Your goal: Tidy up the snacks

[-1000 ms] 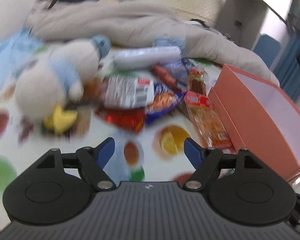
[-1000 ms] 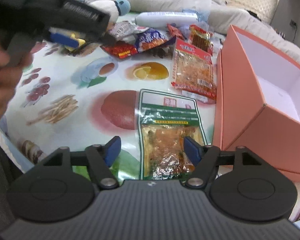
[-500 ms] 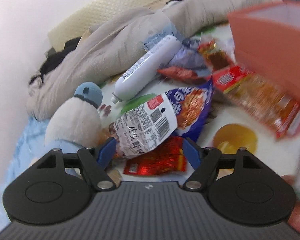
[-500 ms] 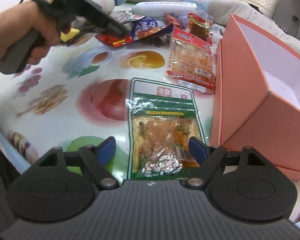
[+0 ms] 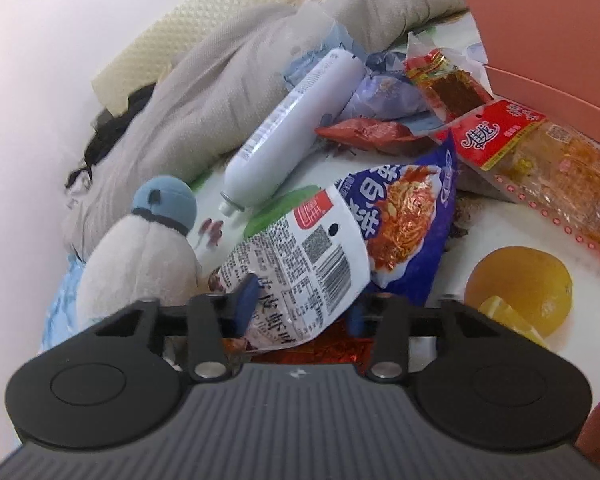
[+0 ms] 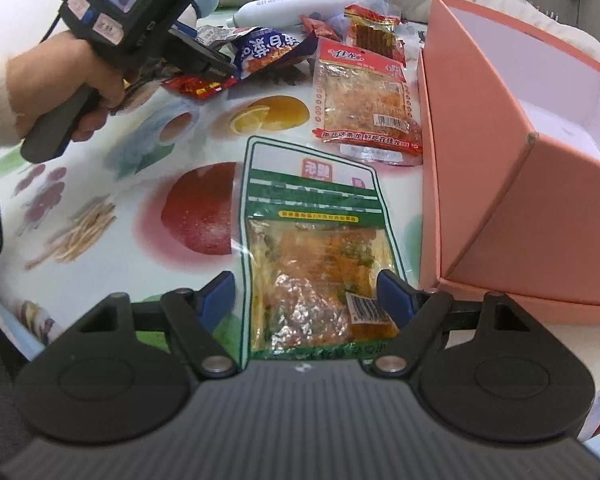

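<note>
The left tongs (image 5: pixel 298 306) have just been closing, and their blue pads now pinch the lower end of a white snack packet (image 5: pixel 300 264) printed with a barcode. That packet lies on top of a red foil packet (image 5: pixel 324 350) and overlaps a blue noodle-snack bag (image 5: pixel 408 236). A hand (image 6: pixel 56 88) holds these tongs by their pistol handle, near the far left part of the counter (image 6: pixel 112 184), which carries a fruit-print cloth.

The right tongs (image 6: pixel 306 294) stand wide apart, gripping nothing; their pads sit on either side of the lower end of a green-topped snack packet (image 6: pixel 320 236), which lies flat near the front edge of the counter.

Just beyond it lies a clear packet with a red header (image 6: pixel 364 96), and further back a red strip packet (image 6: pixel 374 28) and a white tube-shaped bottle (image 6: pixel 296 2) on its side. A pink open box (image 6: pixel 500 184) stands along the right side of the counter, just beside the green-topped packet. A white plush toy with a blue cap (image 5: pixel 148 248) sits left of the white packet, with a grey blanket (image 5: pixel 204 92) heaped behind it.
</note>
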